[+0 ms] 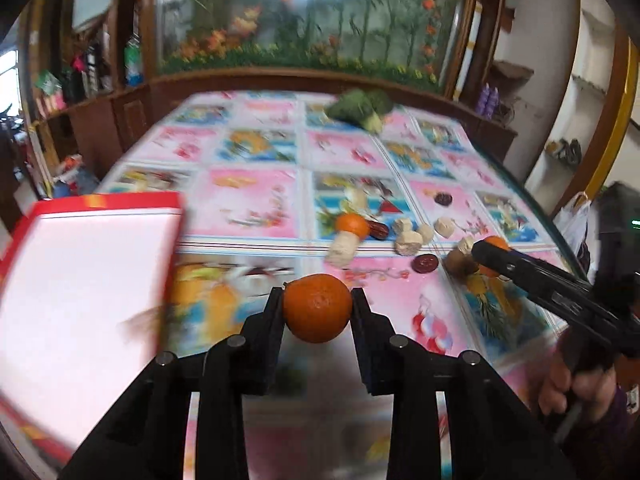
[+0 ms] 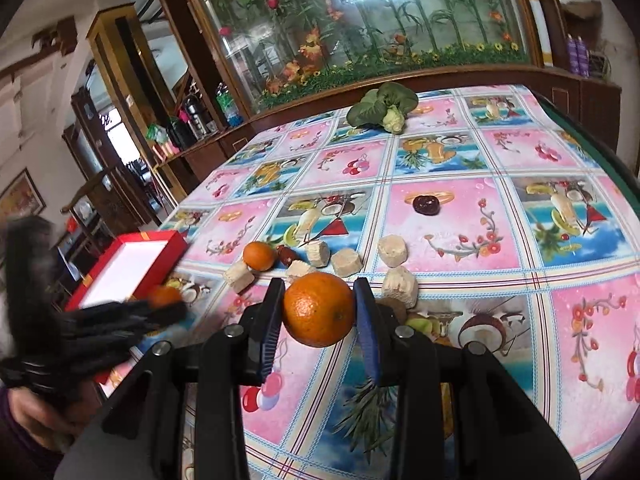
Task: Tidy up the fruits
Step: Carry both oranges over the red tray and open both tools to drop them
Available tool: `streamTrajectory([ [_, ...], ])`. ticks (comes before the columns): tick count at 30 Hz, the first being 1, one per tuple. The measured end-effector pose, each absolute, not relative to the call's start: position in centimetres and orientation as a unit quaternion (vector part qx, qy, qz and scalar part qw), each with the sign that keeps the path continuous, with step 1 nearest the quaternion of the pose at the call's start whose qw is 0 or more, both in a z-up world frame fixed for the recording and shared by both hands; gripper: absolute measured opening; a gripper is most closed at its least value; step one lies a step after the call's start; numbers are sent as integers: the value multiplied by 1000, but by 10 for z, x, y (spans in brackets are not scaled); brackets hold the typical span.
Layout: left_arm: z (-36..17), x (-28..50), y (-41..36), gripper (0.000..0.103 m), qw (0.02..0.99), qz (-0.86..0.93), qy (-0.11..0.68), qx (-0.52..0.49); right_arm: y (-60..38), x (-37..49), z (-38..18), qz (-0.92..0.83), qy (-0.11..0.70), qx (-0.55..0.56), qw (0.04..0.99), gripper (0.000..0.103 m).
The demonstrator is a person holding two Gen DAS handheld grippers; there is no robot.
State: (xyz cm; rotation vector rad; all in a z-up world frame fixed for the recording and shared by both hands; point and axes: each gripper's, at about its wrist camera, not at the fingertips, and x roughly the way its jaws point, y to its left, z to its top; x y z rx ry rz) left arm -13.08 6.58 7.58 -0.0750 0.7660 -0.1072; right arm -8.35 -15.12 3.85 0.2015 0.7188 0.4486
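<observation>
In the left wrist view my left gripper (image 1: 317, 296) is shut on a mandarin (image 1: 318, 312), lifted above the patterned tablecloth (image 1: 248, 204). Just to its left lies an open red box (image 1: 100, 201) with a white inside. In the right wrist view my right gripper (image 2: 320, 286) is shut on a second mandarin (image 2: 319, 316). A third mandarin (image 2: 259, 256) rests on the table among beige chunks (image 2: 347, 262) and dark red dates (image 2: 426, 204). The left gripper (image 2: 168, 305) shows blurred beside the red box (image 2: 176, 246).
A leafy green vegetable (image 2: 380, 106) lies at the far end of the table. A brown kiwi-like fruit (image 1: 460, 263) sits by the right gripper (image 1: 486, 249). A wooden cabinet with a glass plant panel (image 1: 312, 20) stands behind. The table edge (image 2: 592, 136) runs along the right.
</observation>
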Motion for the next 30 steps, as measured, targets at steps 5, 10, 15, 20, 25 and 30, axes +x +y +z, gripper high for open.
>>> streamTrajectory([
  [5,99,-170,127,32,937,39,346,-20,-140,-82,37,239,360,110,895,37],
  [10,97,-186,184,32,930,133,341,-23,-76,-80,42,318,383,110,860,37],
  [15,73,-178,207,32,919,148,363,-40,12,-83,52,398,391,70,827,37],
  [20,54,-176,212,32,912,143,381,-43,83,-87,56,439,390,32,809,37],
  [25,45,-180,218,32,907,143,395,-41,133,-90,45,463,416,4,783,37],
  [30,38,-186,222,33,901,145,406,-40,165,-79,19,454,468,-6,758,37],
])
